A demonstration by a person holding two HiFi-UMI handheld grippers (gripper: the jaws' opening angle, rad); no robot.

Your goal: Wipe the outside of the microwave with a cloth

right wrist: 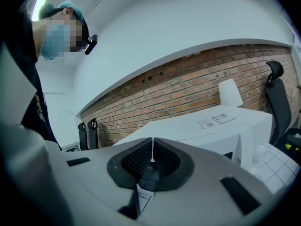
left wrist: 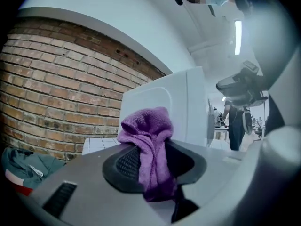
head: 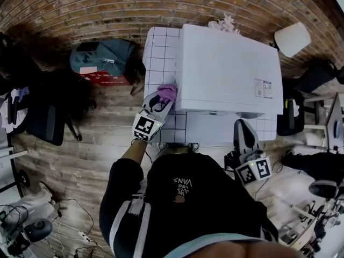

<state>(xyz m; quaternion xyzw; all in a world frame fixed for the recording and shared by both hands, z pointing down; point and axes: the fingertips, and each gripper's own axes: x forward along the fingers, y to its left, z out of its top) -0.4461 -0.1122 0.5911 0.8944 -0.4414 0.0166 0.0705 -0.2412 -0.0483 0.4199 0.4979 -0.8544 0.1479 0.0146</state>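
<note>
Pinching the purple cloth point(head: 167, 92) is the left gripper point(head: 163, 100), its jaws clamped on the folded middle, and a rounded bunch pokes out past the tips. The cloth's long axis runs along the jaws, pointing far and right at the microwave point(head: 228, 69). The bunch sits right at the microwave's left side wall, close to its near-left corner; whether it actually presses on the wall, I can't tell. The white microwave lies with its long axis left to right on the gridded table point(head: 159, 52), back to the brick wall point(head: 107, 9), front facing near. Over on the right, the right gripper point(head: 241, 126) hangs by the table's near edge, jaws pressed together with nothing between them.
</note>
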